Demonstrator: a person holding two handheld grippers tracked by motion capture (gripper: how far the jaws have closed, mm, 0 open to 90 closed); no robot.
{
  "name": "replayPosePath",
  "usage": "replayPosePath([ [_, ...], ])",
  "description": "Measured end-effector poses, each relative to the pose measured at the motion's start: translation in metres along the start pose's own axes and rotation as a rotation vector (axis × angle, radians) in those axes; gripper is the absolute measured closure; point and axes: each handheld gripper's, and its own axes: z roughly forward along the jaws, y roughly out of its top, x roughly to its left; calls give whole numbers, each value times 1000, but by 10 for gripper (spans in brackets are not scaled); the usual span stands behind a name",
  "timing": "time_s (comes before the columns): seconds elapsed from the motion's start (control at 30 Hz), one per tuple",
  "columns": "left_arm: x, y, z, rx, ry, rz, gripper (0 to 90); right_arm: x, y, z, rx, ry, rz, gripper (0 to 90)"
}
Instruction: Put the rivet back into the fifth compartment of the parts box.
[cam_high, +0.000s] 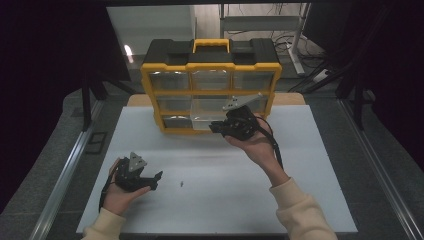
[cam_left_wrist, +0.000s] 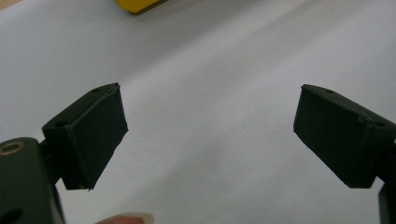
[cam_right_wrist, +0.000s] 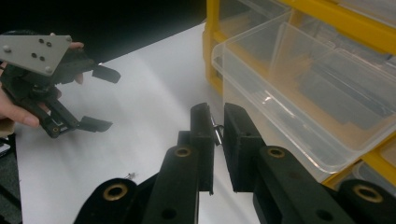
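Between the right tongs (cam_right_wrist: 217, 126), a thin silvery screw (cam_right_wrist: 215, 132)

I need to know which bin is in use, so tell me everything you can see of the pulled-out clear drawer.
The clear drawer is a see-through plastic bin with a thickened rim, drawn partway out of the yellow organizer, from the middle of its bottom row. It sits level and looks empty. The right gripper, shut on a small metal screw, hangs just beside its near corner without touching it.
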Motion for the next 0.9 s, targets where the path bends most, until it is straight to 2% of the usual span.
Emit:
replayPosePath([
  [0.9,1,0,0,-2,0,-2,100,-16,22,1,1,-60,14,829],
])
